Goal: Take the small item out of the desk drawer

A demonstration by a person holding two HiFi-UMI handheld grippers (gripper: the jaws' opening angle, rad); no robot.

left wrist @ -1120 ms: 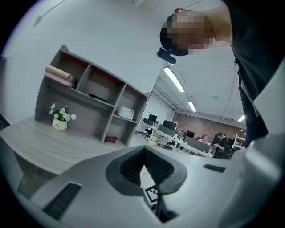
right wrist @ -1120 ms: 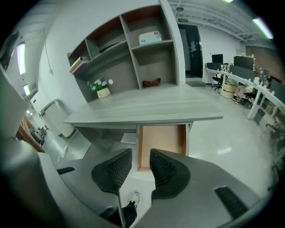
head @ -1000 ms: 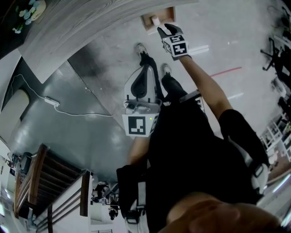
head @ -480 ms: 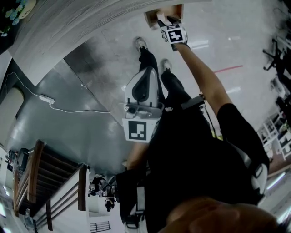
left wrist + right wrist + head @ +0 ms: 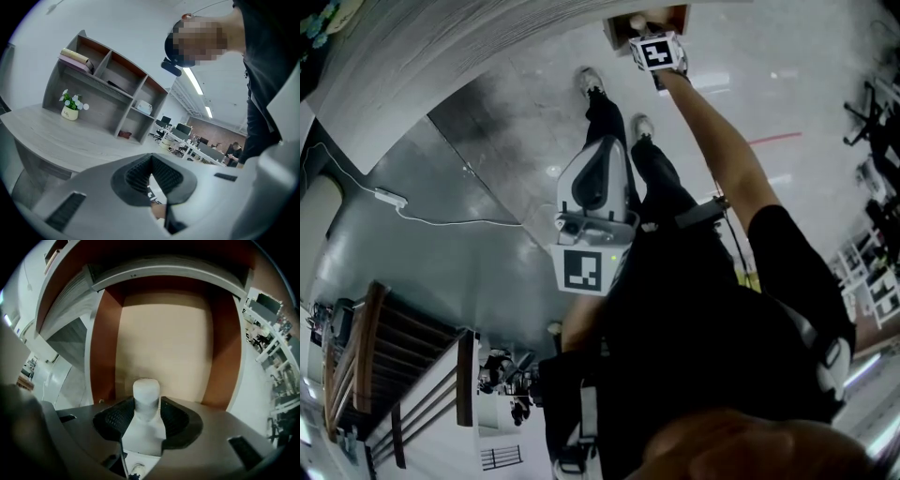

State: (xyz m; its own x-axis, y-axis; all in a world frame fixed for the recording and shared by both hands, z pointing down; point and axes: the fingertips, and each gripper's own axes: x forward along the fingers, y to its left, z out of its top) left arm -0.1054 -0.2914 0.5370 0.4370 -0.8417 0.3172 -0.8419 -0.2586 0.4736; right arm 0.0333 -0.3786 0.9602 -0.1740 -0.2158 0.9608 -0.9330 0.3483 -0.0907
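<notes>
Left gripper (image 5: 151, 158) is held out level, jaws pressed together on nothing. Over on the right, the right gripper (image 5: 146, 402) points down into the open drawer (image 5: 164, 345). Its jaws have just been opening wide and straddle the small white item (image 5: 146, 391) standing inside.

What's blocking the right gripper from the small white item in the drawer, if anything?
Nothing visible. The right gripper's jaws have just been opening, and the small white item already stands between them on the floor of the drawer, with the drawer walls clear on both sides.
</notes>
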